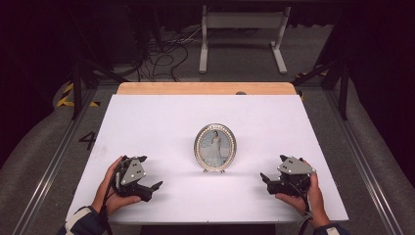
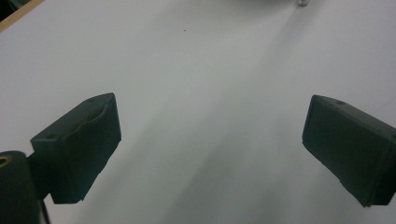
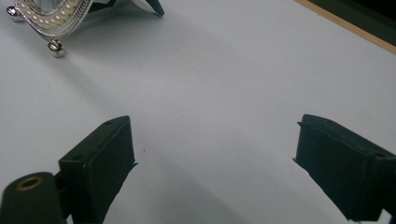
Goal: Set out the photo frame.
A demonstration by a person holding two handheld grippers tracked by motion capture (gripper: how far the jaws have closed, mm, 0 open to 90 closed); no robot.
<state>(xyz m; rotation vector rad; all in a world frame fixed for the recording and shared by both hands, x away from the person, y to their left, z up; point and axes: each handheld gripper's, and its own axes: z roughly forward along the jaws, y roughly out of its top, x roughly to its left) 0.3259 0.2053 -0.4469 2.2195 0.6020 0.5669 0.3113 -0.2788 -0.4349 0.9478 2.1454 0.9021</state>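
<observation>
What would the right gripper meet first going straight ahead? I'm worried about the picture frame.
Probably nothing: the right gripper points at bare white tabletop; the oval frame sits off to one side.

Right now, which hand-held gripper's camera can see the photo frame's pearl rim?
The right hand-held gripper: its view catches the frame at top left.

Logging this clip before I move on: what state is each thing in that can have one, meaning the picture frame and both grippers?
Oval picture frame: upright on its small feet on the white table, a photo inside, touched by neither gripper.
Left gripper: open, nothing between its jaws, held low over the table, left of the frame.
Right gripper: open, nothing between its jaws, held low over the table, right of the frame.
</observation>
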